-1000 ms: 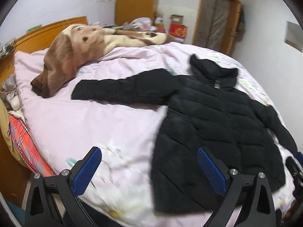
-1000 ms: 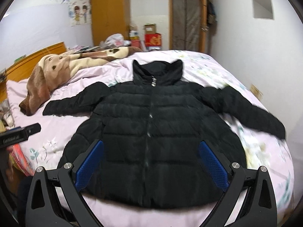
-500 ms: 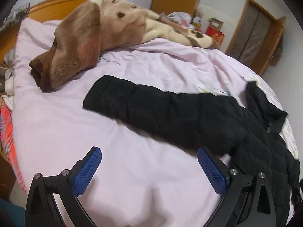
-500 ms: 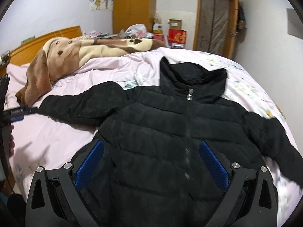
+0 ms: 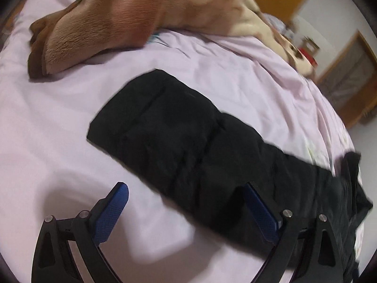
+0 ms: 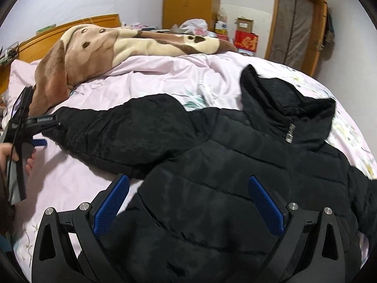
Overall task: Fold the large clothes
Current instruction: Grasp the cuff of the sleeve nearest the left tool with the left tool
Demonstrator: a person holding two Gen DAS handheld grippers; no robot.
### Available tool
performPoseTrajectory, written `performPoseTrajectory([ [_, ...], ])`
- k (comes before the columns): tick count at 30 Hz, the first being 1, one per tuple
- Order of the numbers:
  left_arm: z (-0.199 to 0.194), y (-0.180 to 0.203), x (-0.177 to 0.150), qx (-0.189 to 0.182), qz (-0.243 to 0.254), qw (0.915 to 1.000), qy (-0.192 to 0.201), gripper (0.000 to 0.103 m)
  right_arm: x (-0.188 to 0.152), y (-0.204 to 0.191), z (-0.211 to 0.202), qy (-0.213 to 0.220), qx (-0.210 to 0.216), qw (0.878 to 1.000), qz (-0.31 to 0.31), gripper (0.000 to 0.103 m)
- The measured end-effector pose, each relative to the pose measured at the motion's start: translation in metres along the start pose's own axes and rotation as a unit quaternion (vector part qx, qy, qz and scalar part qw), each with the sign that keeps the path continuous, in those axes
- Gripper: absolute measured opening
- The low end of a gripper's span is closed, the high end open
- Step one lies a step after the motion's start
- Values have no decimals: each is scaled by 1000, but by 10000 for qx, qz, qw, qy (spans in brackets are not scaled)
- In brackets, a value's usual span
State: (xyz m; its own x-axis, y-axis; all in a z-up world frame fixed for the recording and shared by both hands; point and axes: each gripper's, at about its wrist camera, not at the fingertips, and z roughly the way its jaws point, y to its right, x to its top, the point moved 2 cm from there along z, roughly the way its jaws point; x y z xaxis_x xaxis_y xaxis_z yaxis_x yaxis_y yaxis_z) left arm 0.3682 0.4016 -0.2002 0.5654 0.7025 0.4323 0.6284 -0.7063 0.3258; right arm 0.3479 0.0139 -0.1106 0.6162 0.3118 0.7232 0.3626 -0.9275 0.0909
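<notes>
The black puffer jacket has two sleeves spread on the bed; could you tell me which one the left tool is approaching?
The sleeve stretched toward the brown plush blanket; the open left tool hovers beside its cuff.

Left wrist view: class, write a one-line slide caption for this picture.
Open left gripper hovers by the cuff end of the black jacket's sleeve, which lies flat on the pink bedsheet near a brown blanket.

Here's the bed [image 6: 165,77], dressed in a pale pink floral cover with a wooden headboard [image 6: 70,27] behind. A black puffer jacket [image 6: 223,165] lies spread flat across it, front up, one sleeve [image 5: 188,141] stretched out sideways. Near the headboard a brown-and-cream plush blanket [image 6: 117,44] sits bunched.
</notes>
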Motion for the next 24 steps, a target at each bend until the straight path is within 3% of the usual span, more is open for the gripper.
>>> performPoseTrajectory([
  [4,21,-17,7,-168,-674,9974,-195,98,6,-11,11,7,121,9999,-47,101],
  [8,24,-17,9,-262,-896,9956,-127,94,8,-19,21,-28,167,9998,-102,101],
  [11,26,-13,10,-496,-961,9939,-200,76,8,-21,23,-22,143,9998,-134,101],
  [14,24,-7,11,-381,-823,9958,-135,57,8,-21,26,-52,86,9998,-178,101],
  [16,19,-8,10,-362,-793,9962,-53,33,8,-18,27,-78,67,9999,-127,101],
  [19,9,-1,11,-302,-679,9972,126,15,8,-12,25,-89,7,9999,-55,101],
  [24,-31,33,12,-353,33,9965,763,13,11,-1,18,-39,3,9999,126,101],
])
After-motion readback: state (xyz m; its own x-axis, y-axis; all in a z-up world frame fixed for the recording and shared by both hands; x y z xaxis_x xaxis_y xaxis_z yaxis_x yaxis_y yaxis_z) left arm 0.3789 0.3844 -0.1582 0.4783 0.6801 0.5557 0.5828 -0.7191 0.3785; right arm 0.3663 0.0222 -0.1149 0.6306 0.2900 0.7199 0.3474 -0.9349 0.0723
